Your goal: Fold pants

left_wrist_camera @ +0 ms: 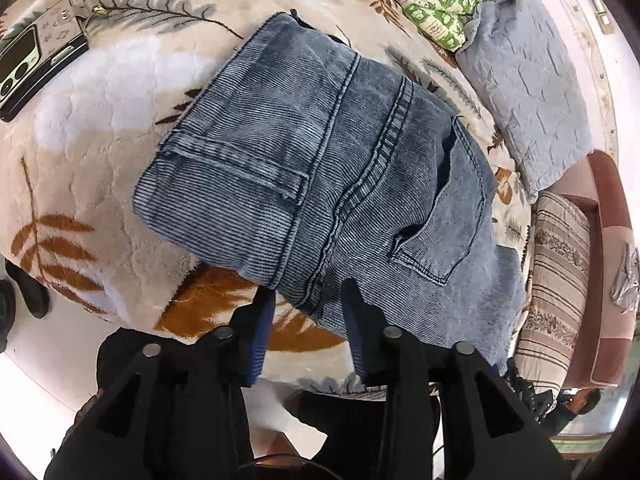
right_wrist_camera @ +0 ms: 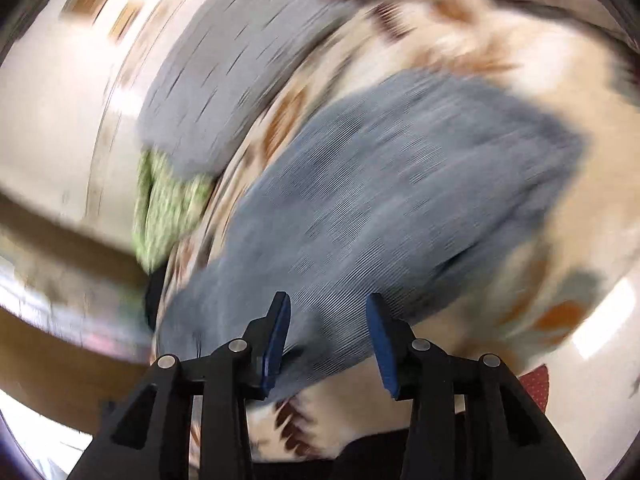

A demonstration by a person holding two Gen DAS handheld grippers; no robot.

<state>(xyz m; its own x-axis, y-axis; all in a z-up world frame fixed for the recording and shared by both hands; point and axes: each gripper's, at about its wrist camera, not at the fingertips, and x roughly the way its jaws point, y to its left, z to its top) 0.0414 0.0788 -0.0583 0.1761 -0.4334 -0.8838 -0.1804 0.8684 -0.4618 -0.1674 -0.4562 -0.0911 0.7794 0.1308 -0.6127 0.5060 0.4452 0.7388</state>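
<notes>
On the bed [left_wrist_camera: 80, 152], a phone [left_wrist_camera: 36, 64] lies at far left. The pants [left_wrist_camera: 320, 168] lie folded mid-blanket, long axis running from far left to near right. The left tongs [left_wrist_camera: 310, 312] stand part open, empty, straddling the near pants edge. The right tongs [right_wrist_camera: 328, 320], in a blurred view, stand part open and empty over the pants' [right_wrist_camera: 380, 184] near corner.

The left claw [left_wrist_camera: 310, 316] is matte black, built of angular struts with triangular cut-outs, and round silver pins mark its joints. Its fingers [left_wrist_camera: 260, 332] carry ribbed blue pads on their inner faces. A thin black cable loops below it. The right claw [right_wrist_camera: 328, 332] has the same black frame, silver pins and blue pads.
</notes>
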